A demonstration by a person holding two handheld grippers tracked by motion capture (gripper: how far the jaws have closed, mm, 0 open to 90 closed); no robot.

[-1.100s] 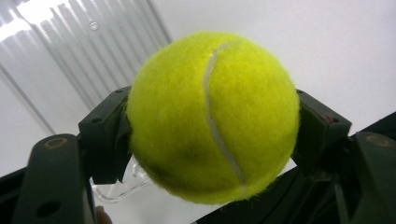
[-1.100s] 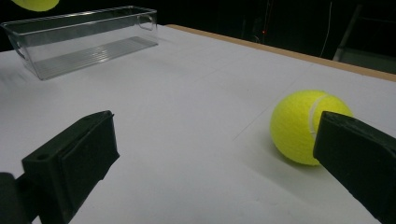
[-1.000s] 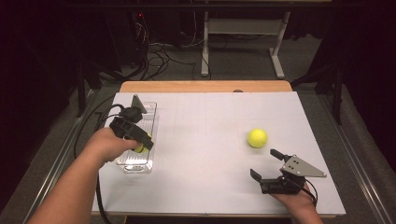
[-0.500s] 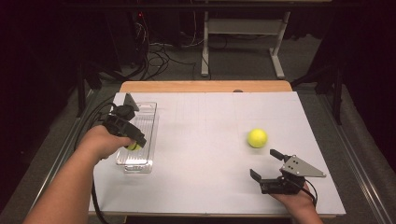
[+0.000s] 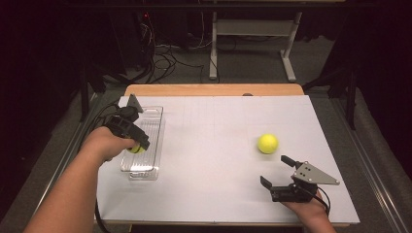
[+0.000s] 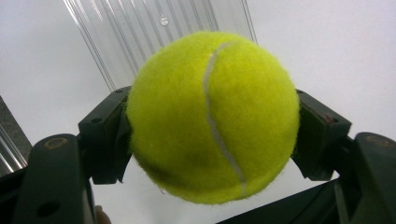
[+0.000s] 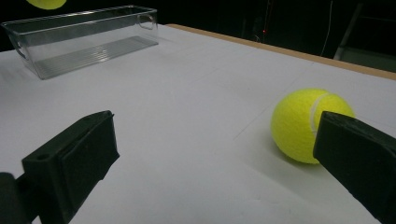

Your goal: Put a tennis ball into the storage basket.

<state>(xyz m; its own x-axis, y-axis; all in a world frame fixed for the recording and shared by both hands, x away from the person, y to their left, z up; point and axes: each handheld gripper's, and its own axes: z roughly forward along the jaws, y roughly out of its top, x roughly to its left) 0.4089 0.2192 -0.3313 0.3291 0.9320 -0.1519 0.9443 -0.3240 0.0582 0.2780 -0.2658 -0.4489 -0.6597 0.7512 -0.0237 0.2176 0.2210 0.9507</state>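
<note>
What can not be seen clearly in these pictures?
- High view: the held tennis ball is mostly hidden by the left gripper.
- Left gripper view: that ball hides much of the clear bin.
- Right gripper view: a jaw covers the table ball's right edge.

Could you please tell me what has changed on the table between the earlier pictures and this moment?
The left gripper, shut on a tennis ball, has shifted slightly toward the far end of the clear bin and hangs over it; nothing was let go. The second tennis ball on the white table and the open right gripper stayed as they were.
</note>
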